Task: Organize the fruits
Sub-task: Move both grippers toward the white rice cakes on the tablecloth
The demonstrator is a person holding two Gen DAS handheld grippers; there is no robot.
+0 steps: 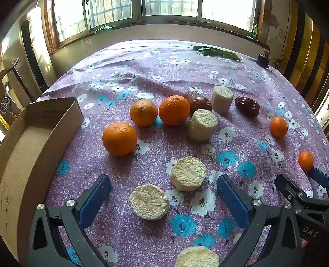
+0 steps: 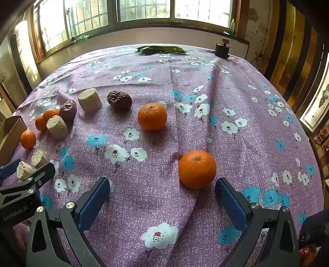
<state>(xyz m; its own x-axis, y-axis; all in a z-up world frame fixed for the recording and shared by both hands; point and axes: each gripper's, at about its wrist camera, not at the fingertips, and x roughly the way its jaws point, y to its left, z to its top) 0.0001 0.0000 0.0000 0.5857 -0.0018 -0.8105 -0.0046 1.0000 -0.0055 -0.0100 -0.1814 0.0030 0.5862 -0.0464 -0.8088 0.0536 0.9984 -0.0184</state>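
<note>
Daylight pours in from the windows straight ahead of my claws, blown out to white glare in both views. The tablecloth ahead is evenly bright, and soft shadows fall toward me from each orange just beyond my right fingertips. The fisheye bends the table edge into a curve and darkens the corners. Close to my claws things stay sharp; the room's far sides smear slightly.

Two handheld grippers, left gripper and right gripper: black angular frames, silver round screws, flat blue finger pads. White lettering, "DAS" and "GenRobot.AI", printed on the black bodies.
</note>
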